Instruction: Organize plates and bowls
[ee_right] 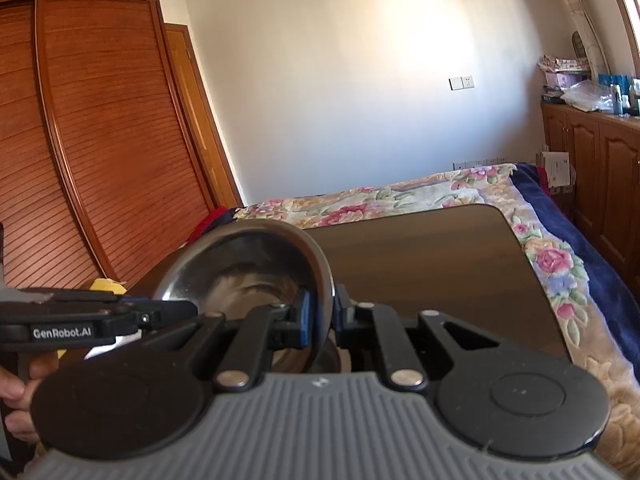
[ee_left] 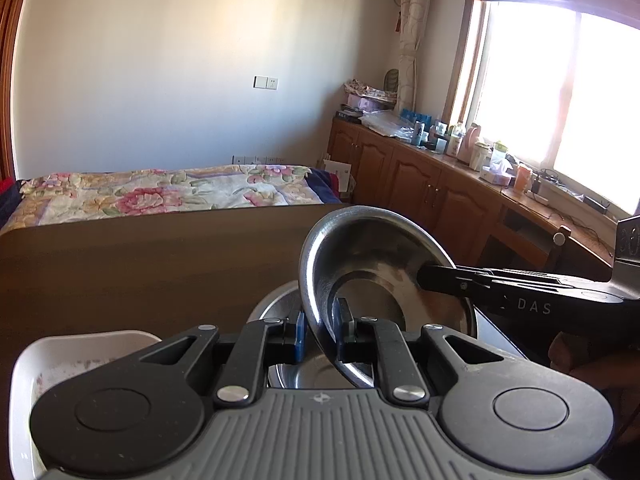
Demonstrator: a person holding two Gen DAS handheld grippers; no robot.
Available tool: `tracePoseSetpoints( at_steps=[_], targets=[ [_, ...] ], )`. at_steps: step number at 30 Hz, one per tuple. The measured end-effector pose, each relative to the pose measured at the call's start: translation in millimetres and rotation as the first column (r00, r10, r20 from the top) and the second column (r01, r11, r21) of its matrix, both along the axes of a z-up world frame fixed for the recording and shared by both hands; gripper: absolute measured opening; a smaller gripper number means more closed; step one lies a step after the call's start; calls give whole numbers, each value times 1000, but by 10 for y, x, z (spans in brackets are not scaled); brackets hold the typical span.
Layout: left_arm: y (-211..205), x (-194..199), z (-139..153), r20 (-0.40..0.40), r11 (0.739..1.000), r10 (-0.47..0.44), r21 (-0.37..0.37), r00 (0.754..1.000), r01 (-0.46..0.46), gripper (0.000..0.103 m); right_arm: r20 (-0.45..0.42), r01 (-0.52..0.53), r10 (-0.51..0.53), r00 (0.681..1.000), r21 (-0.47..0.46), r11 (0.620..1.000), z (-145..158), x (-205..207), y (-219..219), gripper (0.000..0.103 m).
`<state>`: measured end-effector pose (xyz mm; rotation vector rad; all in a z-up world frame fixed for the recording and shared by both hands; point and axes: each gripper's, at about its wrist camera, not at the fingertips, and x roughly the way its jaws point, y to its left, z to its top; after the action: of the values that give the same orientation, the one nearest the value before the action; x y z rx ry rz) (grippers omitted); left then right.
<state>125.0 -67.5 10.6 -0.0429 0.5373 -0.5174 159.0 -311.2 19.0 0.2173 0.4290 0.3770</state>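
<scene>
A steel bowl sits tilted on edge at centre-right of the left wrist view, held between both tools at once. The left tool pinches the bowl's near rim, its blue pads pressed against either side of the metal. From the right edge of that frame the right tool reaches in sideways, its black fingers clamped over the bowl's far rim; the white letters "DAS" read on its body, the rest of the word hidden.

Below the lifted bowl, in the lower centre, a second steel bowl rests on the brown counter. A white square dish lies at lower left, partly behind the tool body.

In the right wrist view the same bowl fills the centre, with the right tool gripping its rim edge-on. The left tool enters from the left edge, bearing the printed label "GenRobot.AI" in white. A hand shows at lower left. Something yellow lies on the counter behind it; I cannot tell what it is.

A floral bedspread lies beyond the counter.
</scene>
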Motion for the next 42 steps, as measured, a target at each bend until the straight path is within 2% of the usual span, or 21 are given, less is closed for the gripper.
tracePoseSetpoints(
  at_steps=[5, 21, 31, 38, 42],
  targets=[
    [1, -21, -71, -11, 1000, 4, 6, 1000, -4, 16, -3, 1, -1, 1000, 16, 1000, -43, -19, 25, 13],
    [25, -10, -339, -68, 999, 35, 29, 997, -33, 16, -33, 11, -12, 999, -33, 999, -215, 6, 164, 14],
    [4, -7, -375, -72, 999, 36, 38, 997, -33, 17, -16, 26, -28, 999, -91, 996, -219, -19, 257, 15],
    [2, -31, -406, -62, 997, 60, 45, 996, -57, 17, -4, 22, -23, 1000, -188, 982, -252, -32, 353, 15],
    [-9, -60, -396, -58, 997, 66, 40, 996, -64, 17, 4, 19, -18, 1000, -211, 977, -231, -61, 378, 15]
  ],
)
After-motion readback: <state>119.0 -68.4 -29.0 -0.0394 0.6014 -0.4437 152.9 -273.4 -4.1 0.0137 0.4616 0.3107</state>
